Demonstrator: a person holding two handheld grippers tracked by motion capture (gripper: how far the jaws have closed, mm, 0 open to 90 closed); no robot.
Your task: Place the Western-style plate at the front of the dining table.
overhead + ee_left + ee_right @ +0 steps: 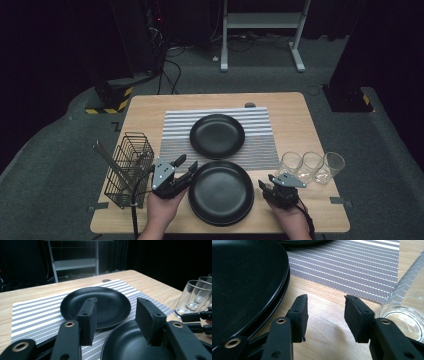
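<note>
The stack of black plates [221,192] is located at the near edge of the wooden table [300,120], just in front of the striped placemat [260,145]. The left gripper [186,169] is positioned at the stack's left rim, jaws apart, nothing gripped. The right gripper [264,188] is held just right of the stack, jaws apart over bare wood, beside the three glasses [312,166].

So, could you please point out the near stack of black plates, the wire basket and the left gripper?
Near stack of black plates [221,192], high view, middle of the top plate.
Wire basket [131,150], high view, its mesh wall.
Left gripper [186,165], high view, midway between its fingertips.
</note>
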